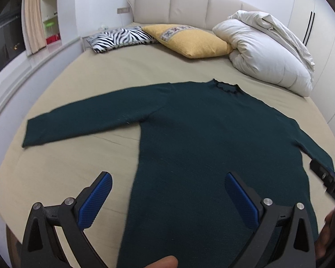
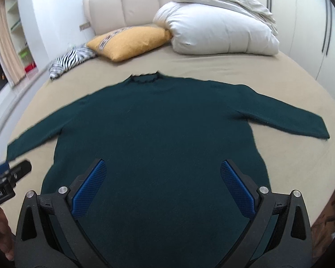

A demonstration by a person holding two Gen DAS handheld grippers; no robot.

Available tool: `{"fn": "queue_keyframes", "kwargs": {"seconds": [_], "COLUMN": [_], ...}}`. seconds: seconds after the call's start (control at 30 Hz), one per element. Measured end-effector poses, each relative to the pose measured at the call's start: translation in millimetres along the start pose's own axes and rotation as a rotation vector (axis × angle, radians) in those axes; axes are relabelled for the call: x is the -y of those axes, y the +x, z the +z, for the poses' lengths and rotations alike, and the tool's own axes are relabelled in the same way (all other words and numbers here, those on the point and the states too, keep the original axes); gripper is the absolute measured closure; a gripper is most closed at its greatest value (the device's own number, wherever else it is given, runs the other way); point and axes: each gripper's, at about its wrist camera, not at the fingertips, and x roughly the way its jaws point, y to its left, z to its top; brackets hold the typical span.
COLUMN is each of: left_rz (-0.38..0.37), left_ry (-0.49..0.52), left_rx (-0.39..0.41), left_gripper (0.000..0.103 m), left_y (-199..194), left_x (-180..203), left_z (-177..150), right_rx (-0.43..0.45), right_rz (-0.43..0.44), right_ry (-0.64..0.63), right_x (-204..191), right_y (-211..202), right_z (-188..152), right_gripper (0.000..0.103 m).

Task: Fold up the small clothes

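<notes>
sweater [image 1: 212, 134] dark green | sheet [image 1: 67, 167] tan | pillow [image 1: 120, 36] zebra-striped | cushion [image 1: 189, 39] yellow

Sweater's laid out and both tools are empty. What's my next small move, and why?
Probably bring the open left tool to the dark green knit sweater's left sleeve and pinch its cuff. Both sleeves lie flat and spread on the tan bedsheet, nothing folded yet.

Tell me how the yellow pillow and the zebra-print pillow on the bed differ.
The yellow pillow with a patterned band is plain mustard fabric, while the zebra-print pillow is black-and-white striped. The yellow pillow looks plumper and larger; the zebra-print pillow lies flatter. The yellow pillow sits beside the white folded duvet; the zebra-print pillow is farther from it. Both rest near the headboard, beyond the dark green sweater.
</notes>
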Motion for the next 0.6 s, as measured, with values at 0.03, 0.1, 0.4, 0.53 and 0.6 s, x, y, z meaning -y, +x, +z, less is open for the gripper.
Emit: {"fn": "queue_keyframes", "kwargs": {"seconds": [0.03, 0.1, 0.4, 0.53, 0.6], "left_rz": [-0.016, -0.033, -0.226, -0.201, -0.212], "left_ry": [-0.002, -0.001, -0.078, -0.043, -0.075], "left_rx": [-0.002, -0.003, 0.0, -0.096, -0.117], "left_gripper": [0.0, 0.0, 0.0, 0.0, 0.0], "left_y": [3, 9, 44, 68, 77], "left_x": [1, 5, 24, 42, 40], "left_z": [-1, -2, 12, 19, 21], "right_rx": [0.013, 0.046, 0.08, 0.086, 0.114], "right_rz": [-0.001, -0.013, -0.07, -0.048, -0.018], "right_ry": [0.035, 0.147, 0.835, 0.994, 0.995], "right_x": [20, 79, 394, 477, 496], "right_y": [0, 0, 32, 59, 72], "right_z": [3, 9, -19, -38, -34], "right_gripper": [0.001, 0.001, 0.03, 0.04, 0.04]}}
